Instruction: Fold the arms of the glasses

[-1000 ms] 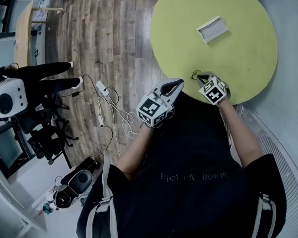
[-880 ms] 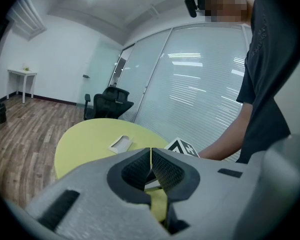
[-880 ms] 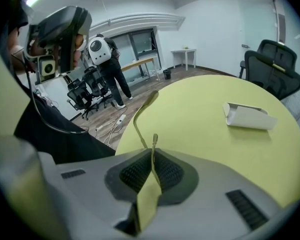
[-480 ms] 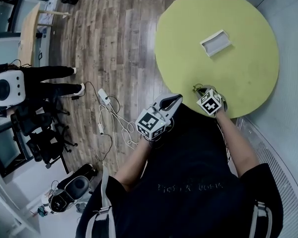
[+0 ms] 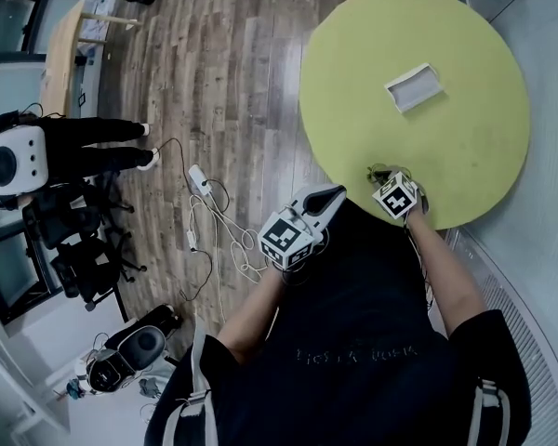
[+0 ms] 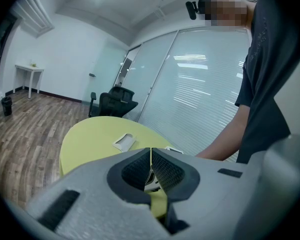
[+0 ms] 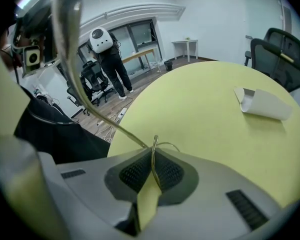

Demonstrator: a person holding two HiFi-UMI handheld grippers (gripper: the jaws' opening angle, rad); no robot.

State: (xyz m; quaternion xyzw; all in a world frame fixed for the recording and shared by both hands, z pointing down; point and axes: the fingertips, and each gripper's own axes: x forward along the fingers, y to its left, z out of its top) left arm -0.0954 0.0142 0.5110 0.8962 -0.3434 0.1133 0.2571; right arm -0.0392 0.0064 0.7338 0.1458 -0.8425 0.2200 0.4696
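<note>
Little shifts over the last second: the right tongs (image 5: 385, 175) stay pinched on the glasses (image 7: 65, 29) at the bench's (image 5: 465, 137) near edge. The left tongs (image 6: 150, 153), pressed together on nothing, have eased slightly back beside them, so folding seems not yet begun. Only the right gripper view shows the wire frame between the jaws, one arm sweeping up-left; the head view gives a speck.

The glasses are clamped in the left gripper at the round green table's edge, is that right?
Not quite: the glasses are clamped in the right gripper at the round green table's edge, as the right gripper view shows.
</note>
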